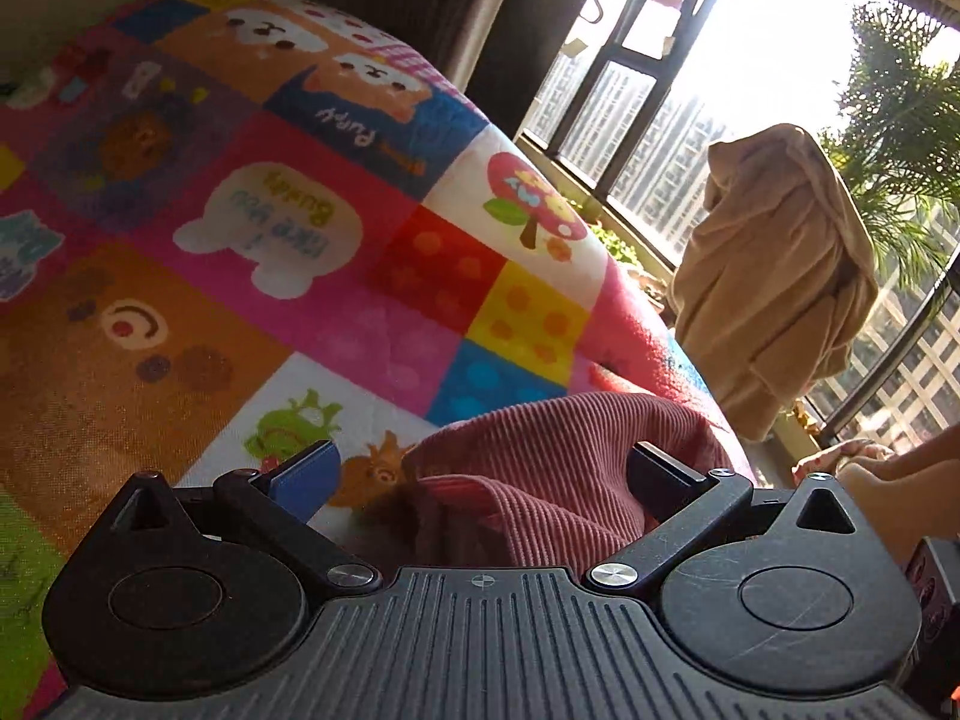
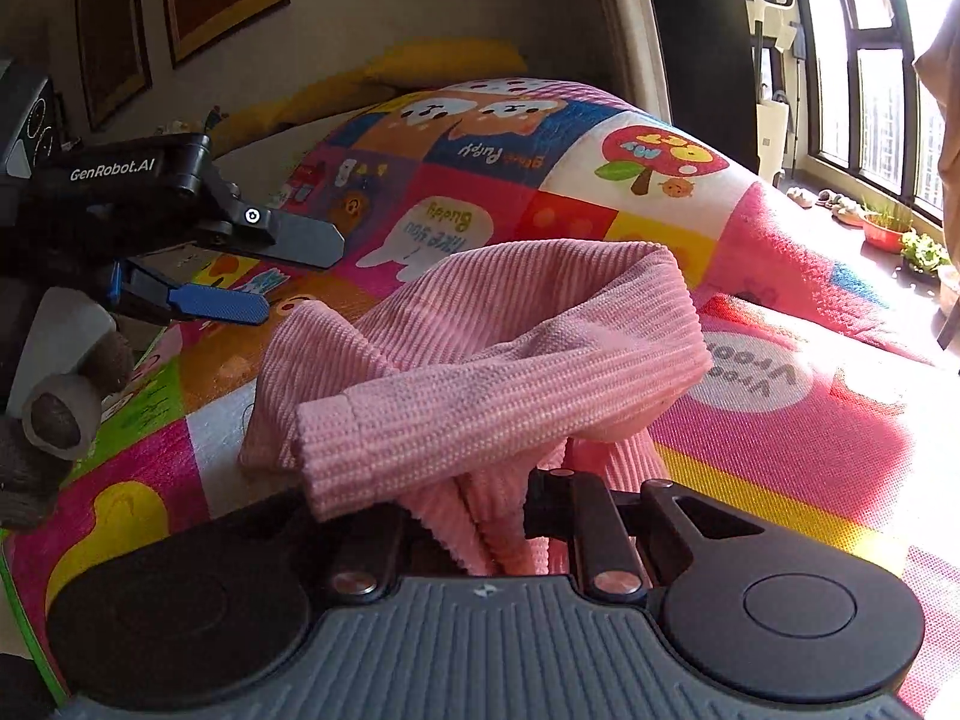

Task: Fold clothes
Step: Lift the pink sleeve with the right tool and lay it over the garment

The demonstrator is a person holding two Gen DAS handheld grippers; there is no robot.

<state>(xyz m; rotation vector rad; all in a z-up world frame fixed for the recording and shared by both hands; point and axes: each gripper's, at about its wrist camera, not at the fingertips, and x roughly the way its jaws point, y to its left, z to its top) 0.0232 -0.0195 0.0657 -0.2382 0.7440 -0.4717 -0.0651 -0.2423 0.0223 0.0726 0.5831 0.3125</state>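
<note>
A pink ribbed knit garment lies bunched on a colourful cartoon blanket, one cuffed sleeve draped across the front. My right gripper is shut on the pink garment, with folds pinched between its jaws. My left gripper shows at the left of the right wrist view, open and empty, just left of the garment. In the left wrist view the left gripper is open, its blue pads wide apart, with the garment lying between them.
The blanket covers a bed. A beige robe hangs by the window at right. Potted plants stand on the sill. Yellow pillows lie at the bed's head. A person's hand shows at the right.
</note>
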